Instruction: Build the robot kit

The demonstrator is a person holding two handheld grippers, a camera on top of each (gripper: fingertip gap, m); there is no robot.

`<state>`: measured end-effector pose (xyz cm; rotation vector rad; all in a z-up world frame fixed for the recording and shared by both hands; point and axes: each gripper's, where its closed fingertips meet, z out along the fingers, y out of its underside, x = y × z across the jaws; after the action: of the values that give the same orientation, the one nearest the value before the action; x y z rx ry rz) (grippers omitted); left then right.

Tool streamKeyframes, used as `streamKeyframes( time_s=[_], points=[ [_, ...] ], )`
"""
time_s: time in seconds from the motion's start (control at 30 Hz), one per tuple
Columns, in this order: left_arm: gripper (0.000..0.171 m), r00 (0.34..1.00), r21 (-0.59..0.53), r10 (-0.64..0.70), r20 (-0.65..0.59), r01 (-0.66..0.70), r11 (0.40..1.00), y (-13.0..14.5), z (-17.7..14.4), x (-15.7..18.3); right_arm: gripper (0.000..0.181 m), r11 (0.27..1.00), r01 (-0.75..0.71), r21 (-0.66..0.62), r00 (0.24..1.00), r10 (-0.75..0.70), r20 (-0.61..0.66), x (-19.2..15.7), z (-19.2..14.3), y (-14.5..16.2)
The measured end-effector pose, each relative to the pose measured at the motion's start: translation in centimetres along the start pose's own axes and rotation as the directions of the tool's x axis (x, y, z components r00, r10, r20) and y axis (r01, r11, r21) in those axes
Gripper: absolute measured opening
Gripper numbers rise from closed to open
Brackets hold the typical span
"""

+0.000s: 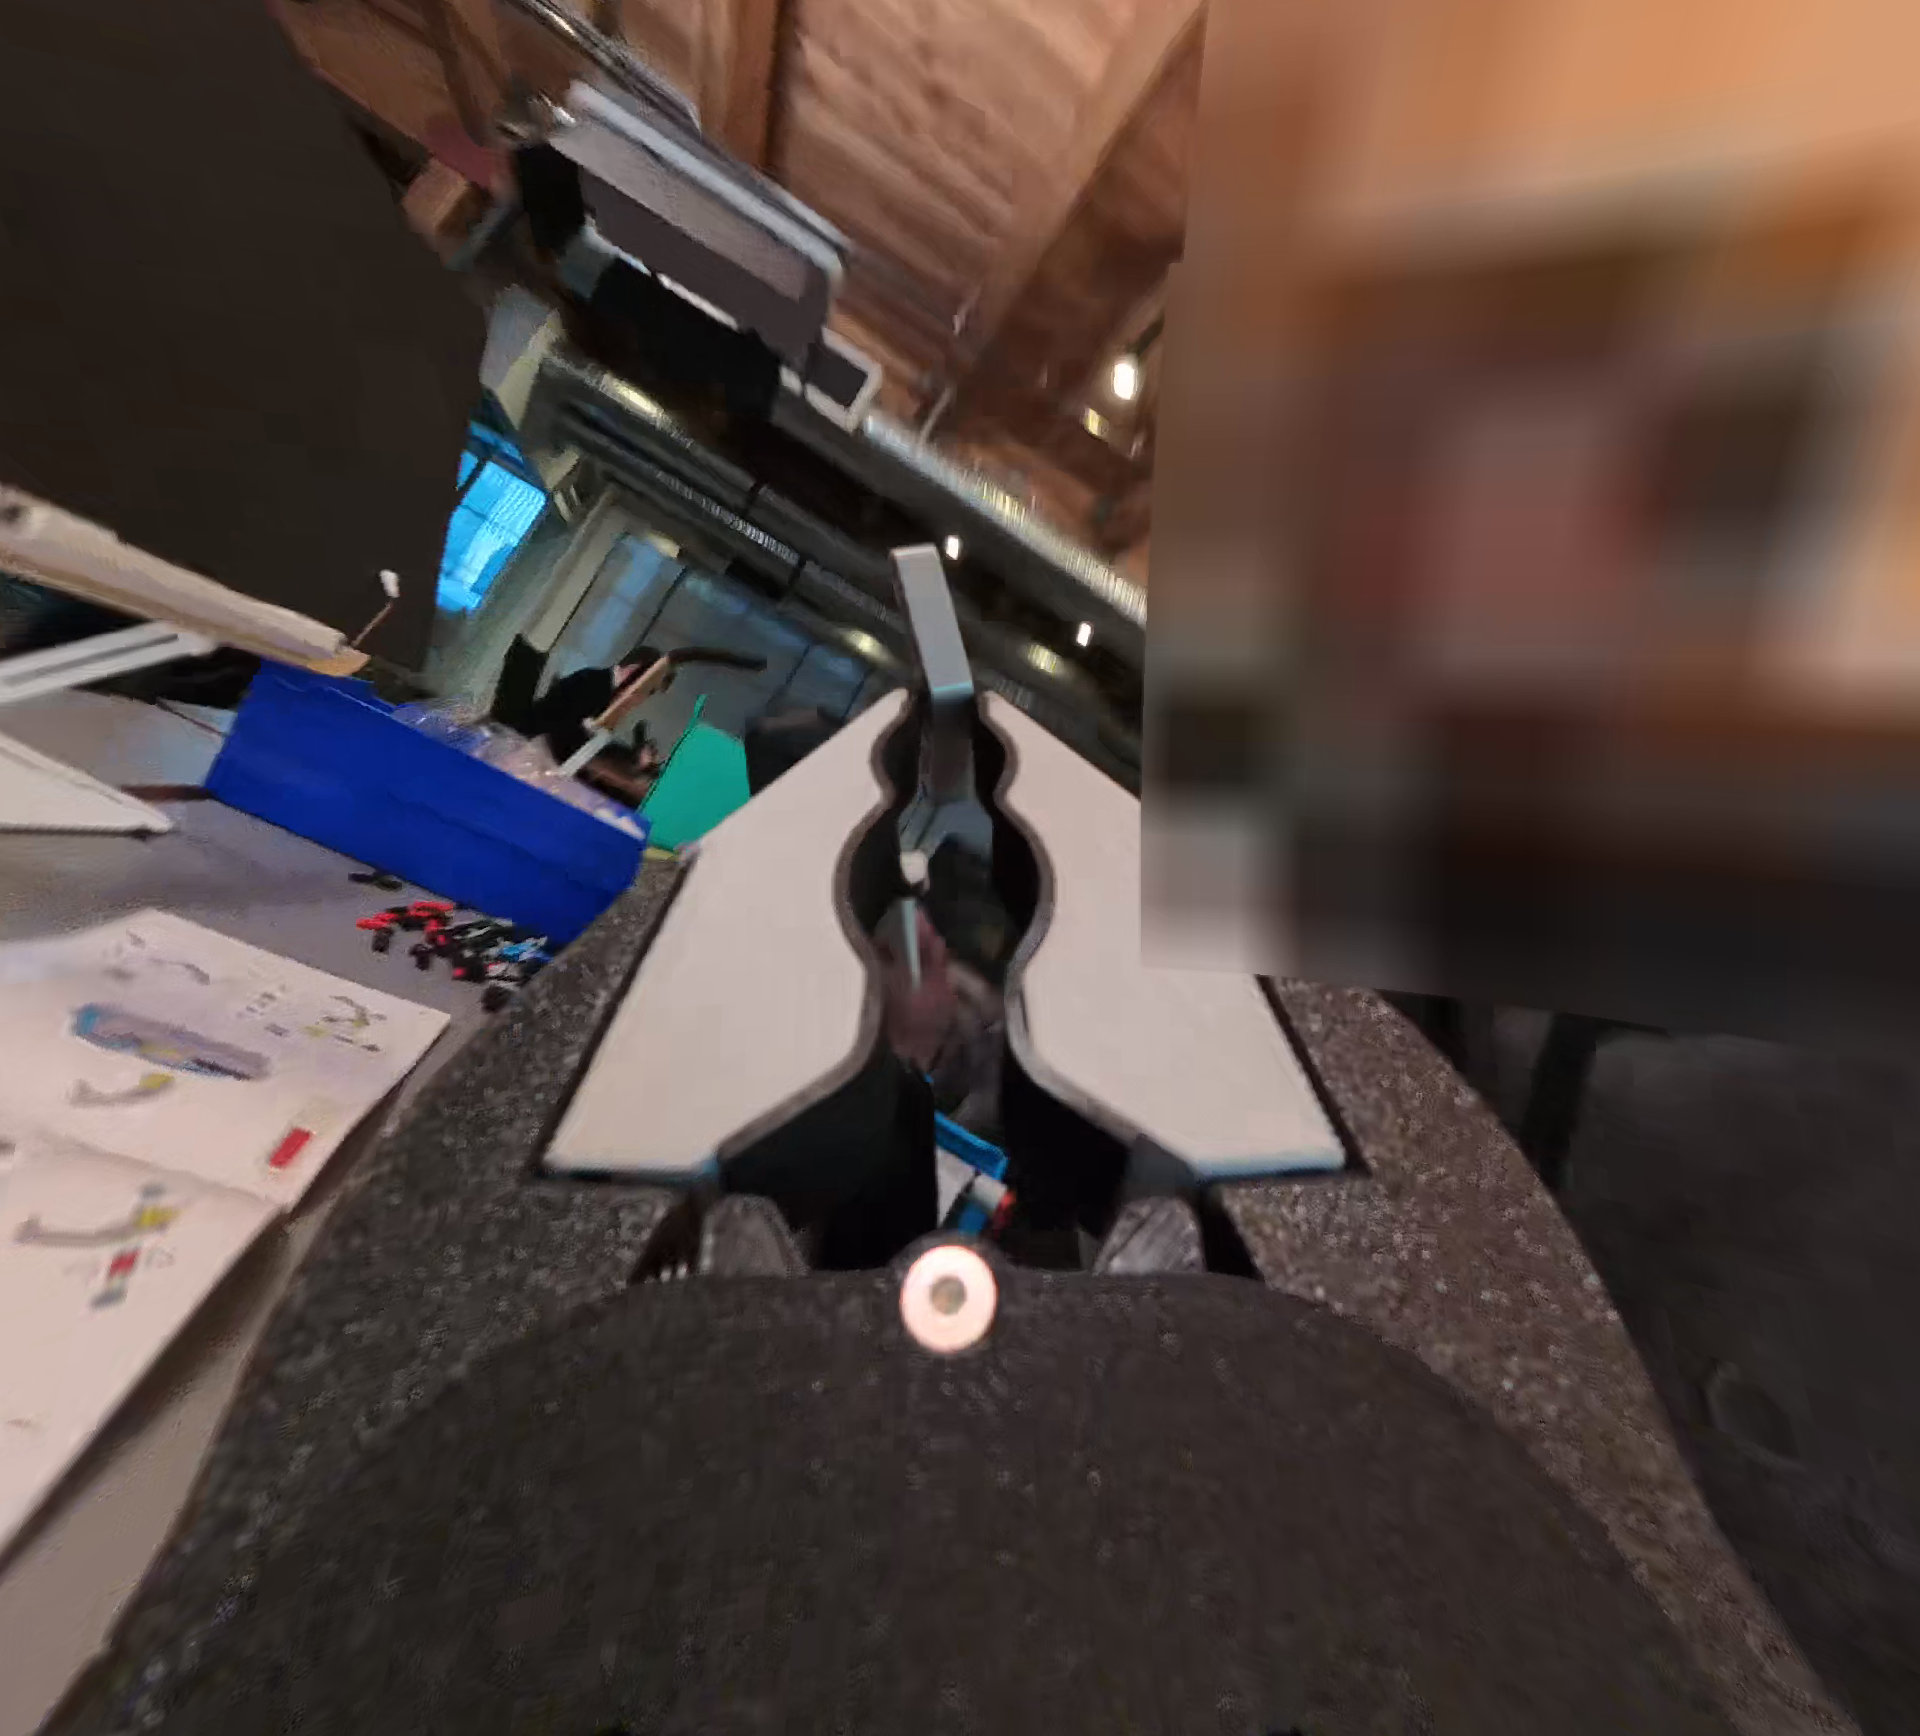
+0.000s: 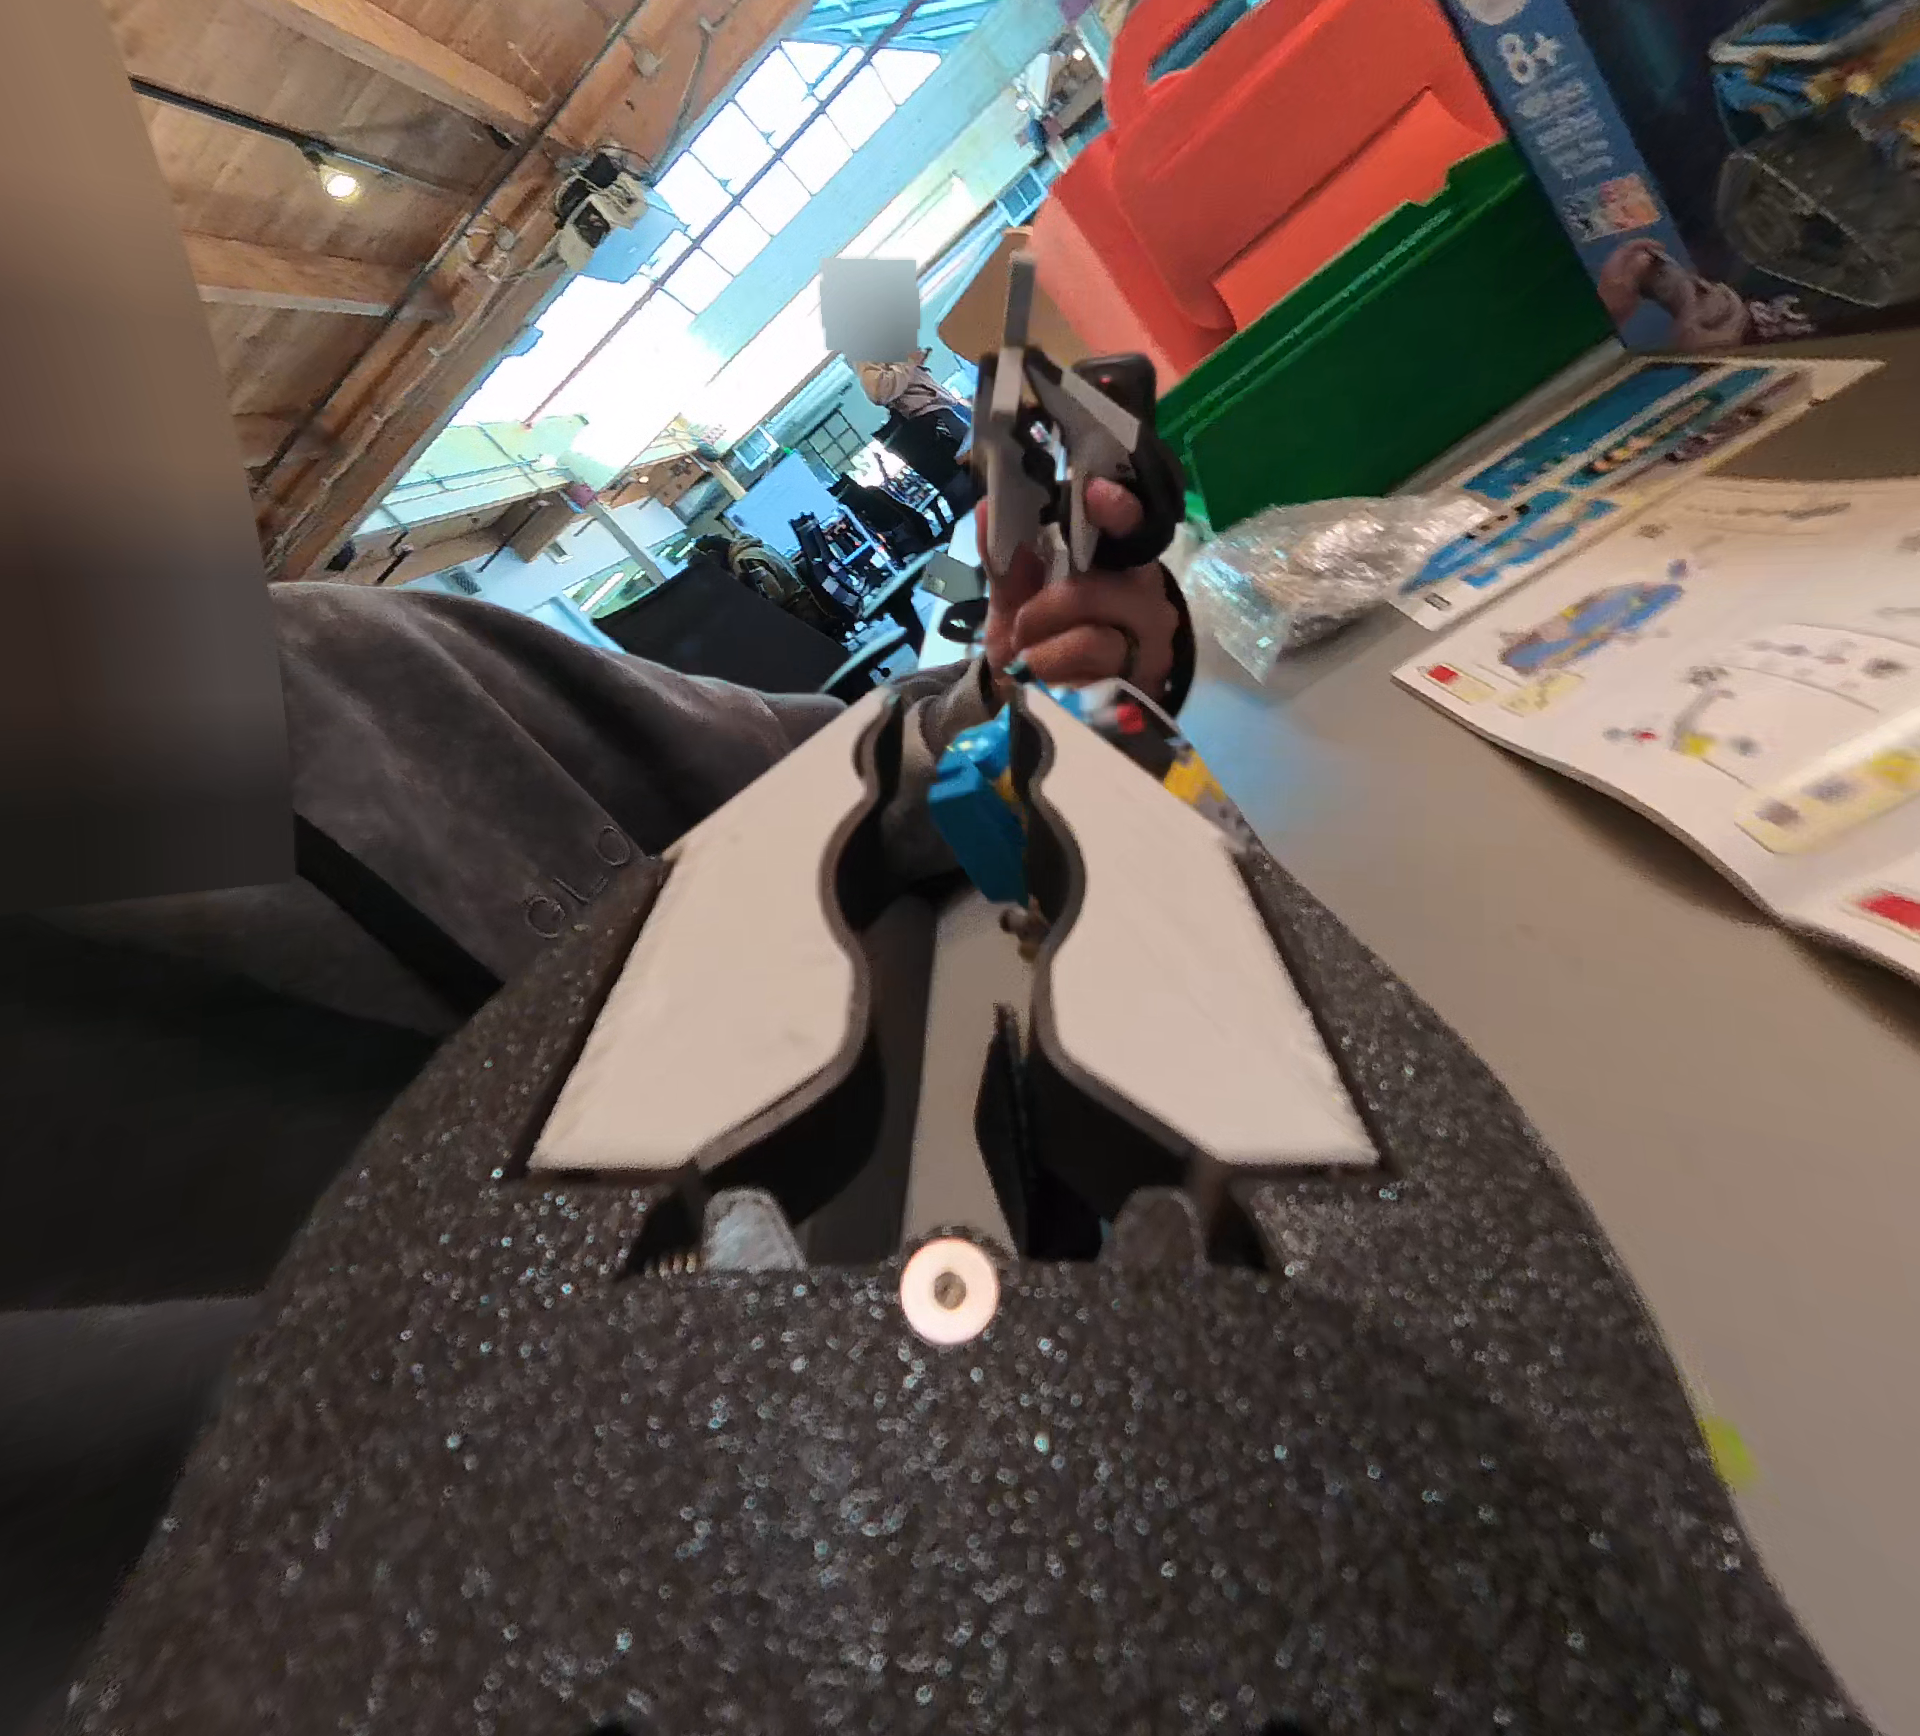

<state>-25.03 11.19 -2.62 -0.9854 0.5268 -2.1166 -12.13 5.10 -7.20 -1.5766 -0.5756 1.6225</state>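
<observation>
grey slim strip [image 1: 932, 616] clamped upright at tips of left gripper [image 1: 940, 699]; jaws almost together on it. blue brick assembly [image 2: 971, 813] pinched in right gripper [image 2: 956, 704], jaws narrowly apart around it, thin dark axle [image 2: 1016, 803] running along one finger. both held in the air, clear of the table [image 2: 1455, 959]. grippers near, facing each other; contact between strip and assembly: cannot tell. hand [image 2: 1070, 626] wrapped round left gripper's handle. instruction sheet [image 2: 1662, 699] open toward right edge; plastic bag [image 2: 1309, 564] and green box [image 2: 1403, 336] toward far edge. blue bin [image 1: 416, 793] with loose red and black parts [image 1: 447, 933] beside it.
</observation>
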Motion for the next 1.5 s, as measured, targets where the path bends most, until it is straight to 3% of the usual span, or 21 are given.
streamKeyframes(
  time_s=[0.03,0.13,0.27,0.4,0.57,0.73,0.83,0.97,1.03,1.07,1.17,1.23,1.3,1.4,1.5],
  points=[
    [0.009,0.997,-0.055,0.072,-0.008,-0.072,0.996,0.7,0.9,0.9,0.02,1.0,0.02,-0.007,1.0,-0.02,0.017,-0.5,0.9,0.0],
    [0.009,0.986,-0.067,0.166,-0.032,-0.168,0.983,1.0,3.3,3.4,0.029,0.978,0.189,-0.089,0.981,-0.192,-0.026,-1.1,3.8,1.3],
    [0.009,0.958,-0.066,0.283,0.039,-0.281,0.958,2.4,4.9,4.5,0.029,0.923,0.384,-0.038,0.922,-0.385,-0.045,-3.2,5.6,0.6],
    [0.009,0.942,-0.082,0.331,0.059,-0.325,0.942,4.3,6.3,5.4,0.029,0.922,0.387,0.013,0.922,-0.387,-0.021,-5.1,6.4,0.1],
    [0.009,0.947,-0.123,0.316,0.061,-0.308,0.944,6.9,7.3,4.6,0.024,0.94,0.34,0.033,0.941,-0.339,-0.02,-4.9,6.7,0.0],
    [0.008,0.957,-0.155,0.285,0.062,-0.273,0.95,8.2,7.4,4.0,0.01,0.957,0.283,0.066,0.958,-0.285,0.02,-5.3,6.1,-0.4],
    [0.008,0.948,-0.194,0.314,0.051,-0.299,0.934,8.8,7.6,4.2,0.012,0.959,0.268,0.088,0.961,-0.273,0.049,-5.9,5.7,-0.8],
    [0.009,0.932,-0.253,0.345,0.116,-0.308,0.917,8.9,7.5,3.3,0.007,0.955,0.293,0.037,0.956,-0.292,-0.033,-5.0,5.3,-0.6],
    [0.023,0.875,-0.285,0.424,0.232,-0.355,0.89,8.1,7.1,1.8,0.007,0.927,0.375,0.002,0.911,-0.369,-0.183,-3.5,4.8,-0.9],
    [0.025,0.816,-0.311,0.502,0.288,-0.416,0.855,7.7,6.9,1.2,0.007,0.908,0.419,-0.035,0.87,-0.412,-0.272,-2.6,4.4,-1.1],
    [0.026,0.573,-0.41,0.735,0.362,-0.61,0.678,6.9,7.1,1.0,0.007,0.855,0.502,-0.13,0.76,-0.508,-0.405,-1.5,4.1,-1.1],
    [0.026,0.417,-0.502,0.805,0.421,-0.632,0.59,6.8,7.4,0.2,0.007,0.828,0.531,-0.179,0.716,-0.552,-0.428,-1.5,4.4,-0.7],
    [0.025,0.398,-0.537,0.822,0.408,-0.623,0.569,7.5,8.0,0.3,0.007,0.807,0.558,-0.192,0.682,-0.578,-0.449,-1.4,4.3,-0.8],
    [0.025,0.361,-0.564,0.843,0.399,-0.629,0.536,7.7,8.1,0.1,0.007,0.82,0.541,-0.185,0.693,-0.56,-0.453,-1.3,4.1,-0.8],
    [0.018,0.361,-0.569,0.842,0.4,-0.623,0.537,7.9,7.9,-0.2,0.007,0.816,0.542,-0.2,0.683,-0.567,-0.461,-1.0,4.0,-0.7]
  ],
)
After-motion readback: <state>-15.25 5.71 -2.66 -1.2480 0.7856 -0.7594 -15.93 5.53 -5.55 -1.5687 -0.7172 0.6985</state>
